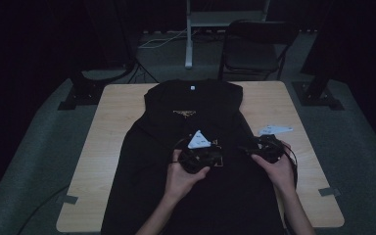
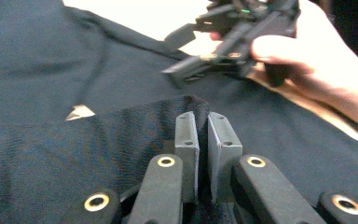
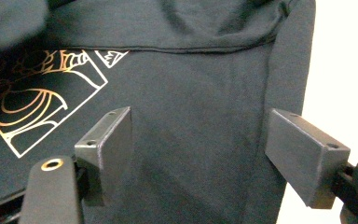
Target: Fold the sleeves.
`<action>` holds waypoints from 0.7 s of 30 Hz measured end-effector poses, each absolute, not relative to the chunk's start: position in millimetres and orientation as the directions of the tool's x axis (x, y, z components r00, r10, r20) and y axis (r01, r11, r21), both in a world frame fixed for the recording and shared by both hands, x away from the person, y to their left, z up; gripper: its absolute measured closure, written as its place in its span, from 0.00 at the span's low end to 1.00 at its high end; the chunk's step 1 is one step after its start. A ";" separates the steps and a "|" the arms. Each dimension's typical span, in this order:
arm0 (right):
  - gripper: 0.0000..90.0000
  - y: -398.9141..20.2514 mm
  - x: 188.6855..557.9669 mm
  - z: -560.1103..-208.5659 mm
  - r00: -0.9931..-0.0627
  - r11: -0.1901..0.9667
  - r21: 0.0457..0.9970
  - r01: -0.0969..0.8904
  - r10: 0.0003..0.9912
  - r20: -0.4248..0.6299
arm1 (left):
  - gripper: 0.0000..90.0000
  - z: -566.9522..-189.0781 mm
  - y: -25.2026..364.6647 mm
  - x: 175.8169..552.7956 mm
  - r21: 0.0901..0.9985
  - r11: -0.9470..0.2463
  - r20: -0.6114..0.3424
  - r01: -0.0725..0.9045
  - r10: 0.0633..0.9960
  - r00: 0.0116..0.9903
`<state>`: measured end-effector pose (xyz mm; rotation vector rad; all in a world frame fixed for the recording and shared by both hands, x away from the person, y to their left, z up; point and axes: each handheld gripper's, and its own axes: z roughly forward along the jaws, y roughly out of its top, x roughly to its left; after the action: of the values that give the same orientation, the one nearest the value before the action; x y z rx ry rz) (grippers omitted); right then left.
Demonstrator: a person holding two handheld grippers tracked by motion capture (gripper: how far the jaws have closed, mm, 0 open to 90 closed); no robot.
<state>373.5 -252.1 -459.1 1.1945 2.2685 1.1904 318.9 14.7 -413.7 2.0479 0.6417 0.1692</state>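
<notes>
A black shirt (image 1: 196,147) lies spread on a wooden desk (image 1: 112,127), collar at the far edge. Both forearms reach in from the near side. The left hand (image 1: 183,174) holds its tongs (image 2: 203,140) over the shirt's middle, nearly closed and pinching a fold of the fabric. The right hand (image 1: 276,166) holds the right tongs (image 3: 198,149) wide open above the shirt's right edge, gripping nothing.
</notes>
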 end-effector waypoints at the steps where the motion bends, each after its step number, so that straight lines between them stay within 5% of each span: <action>1: 0.25 -252.3 373.6 -459.1 -0.602 0.305 0.790 0.532 0.793 0.099 | 0.94 -414.9 8.7 317.4 0.829 -0.420 -0.132 0.371 0.498 0.857; 21: 0.25 -256.6 373.4 -458.4 -0.571 0.275 0.804 0.528 0.815 0.096 | 0.94 -421.7 -49.7 328.7 0.817 -0.411 -0.201 0.404 0.455 0.868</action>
<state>373.4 -256.6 -458.4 1.2222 2.2155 1.1961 328.7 -49.7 -421.7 2.0494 0.6248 0.0646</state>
